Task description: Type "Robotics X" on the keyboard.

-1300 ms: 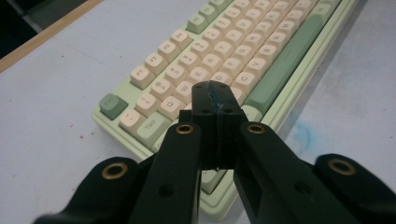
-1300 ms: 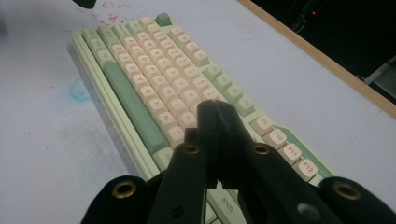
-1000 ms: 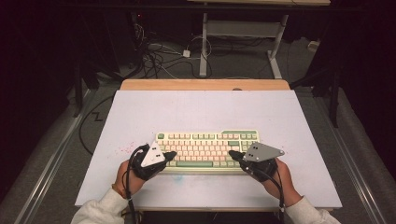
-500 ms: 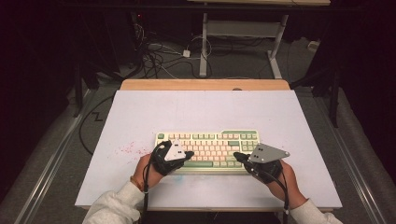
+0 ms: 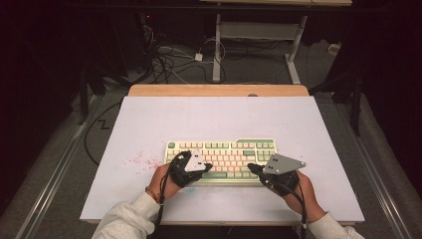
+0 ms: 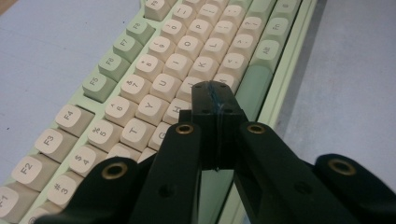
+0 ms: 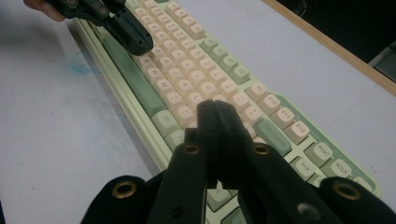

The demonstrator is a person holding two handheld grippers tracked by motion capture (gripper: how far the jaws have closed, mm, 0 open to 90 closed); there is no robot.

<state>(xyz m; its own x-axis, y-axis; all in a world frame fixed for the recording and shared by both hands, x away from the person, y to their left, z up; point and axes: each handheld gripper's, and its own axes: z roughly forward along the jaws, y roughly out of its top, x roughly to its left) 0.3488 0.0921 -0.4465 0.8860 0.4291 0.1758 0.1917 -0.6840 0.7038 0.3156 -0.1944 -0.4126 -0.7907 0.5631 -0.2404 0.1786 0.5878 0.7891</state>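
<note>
A pale green keyboard (image 5: pixel 221 160) with cream keys lies on the near middle of the white table (image 5: pixel 219 117). My left gripper (image 5: pixel 206 166) is shut, its tip low over the bottom letter row beside the green space bar (image 6: pixel 252 84). Seen along its jaws, the left gripper (image 6: pixel 214 93) holds nothing over the keyboard (image 6: pixel 140 84). My right gripper (image 5: pixel 250 168) is also shut and empty, hovering over the keyboard's lower right keys. Its own view has the right gripper (image 7: pixel 215 109) above the keyboard (image 7: pixel 196 60), with the left gripper (image 7: pixel 140 44) farther along the space bar.
Red specks (image 5: pixel 142 160) mark the table left of the keyboard, and a faint blue smudge (image 7: pixel 79 65) lies near its front edge. A wooden strip (image 5: pixel 219 90) runs along the table's far edge. Cables (image 5: pixel 169 59) and a desk frame (image 5: pixel 216 45) stand on the floor beyond.
My left gripper has moved right from the keyboard's left end to over its lower middle keys. The right gripper has barely shifted.
</note>
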